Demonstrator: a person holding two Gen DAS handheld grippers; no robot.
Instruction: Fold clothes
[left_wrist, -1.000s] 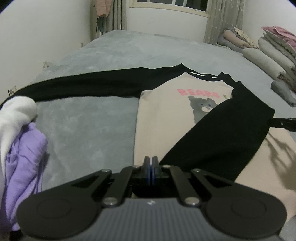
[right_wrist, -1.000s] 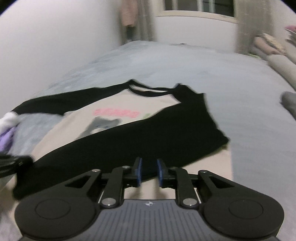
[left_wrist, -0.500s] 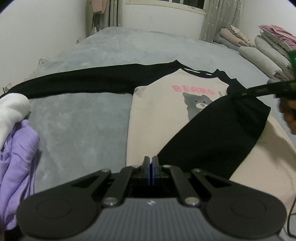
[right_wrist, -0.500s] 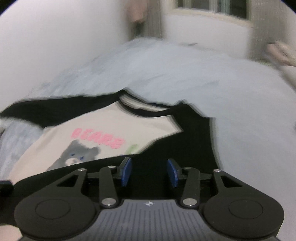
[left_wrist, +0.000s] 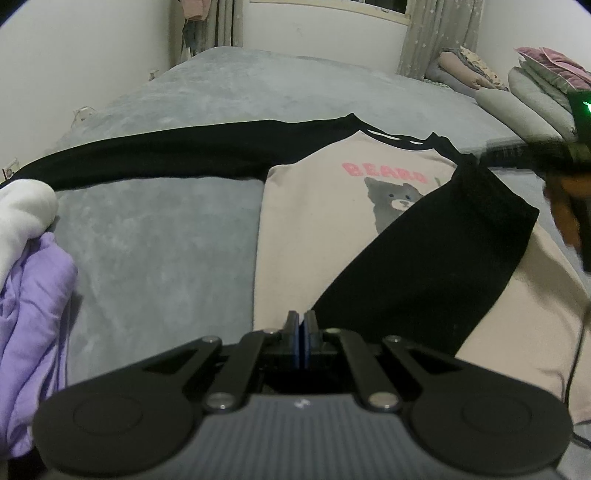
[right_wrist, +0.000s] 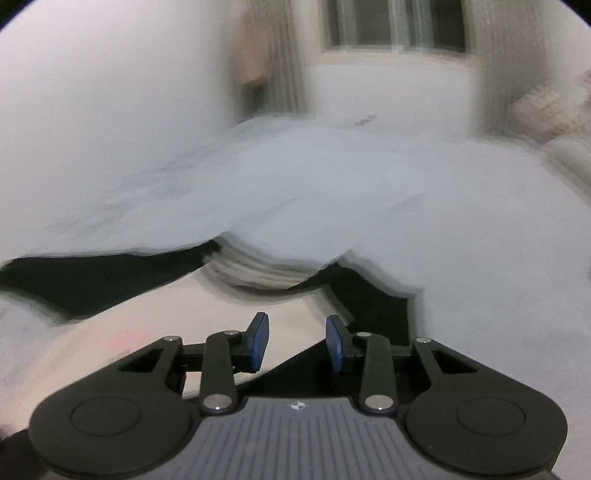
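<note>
A beige shirt (left_wrist: 306, 229) with a grey bear print and black sleeves lies flat on the bed. One black sleeve (left_wrist: 424, 258) is folded across its body; the other (left_wrist: 166, 151) stretches out to the left. My left gripper (left_wrist: 300, 332) hovers over the shirt's lower edge, shut with nothing between its pads. In the blurred right wrist view, my right gripper (right_wrist: 297, 339) is over the shirt (right_wrist: 177, 317) just below the collar (right_wrist: 255, 273). Its jaws are closing, the pads still apart and nothing pressed between them. From the left wrist view it is a blur at the shirt's right shoulder (left_wrist: 517, 153).
The grey bed cover (left_wrist: 155, 240) spreads all around the shirt. A crumpled purple garment (left_wrist: 29, 295) and a white one (left_wrist: 22, 210) lie at the left edge. Folded clothes are stacked at the far right (left_wrist: 535, 92). A thin cable (left_wrist: 576, 350) hangs at right.
My right gripper has travelled up the shirt from the folded sleeve toward the collar, and its pads stand wider apart than a second ago. The left gripper has stayed put and shut.
</note>
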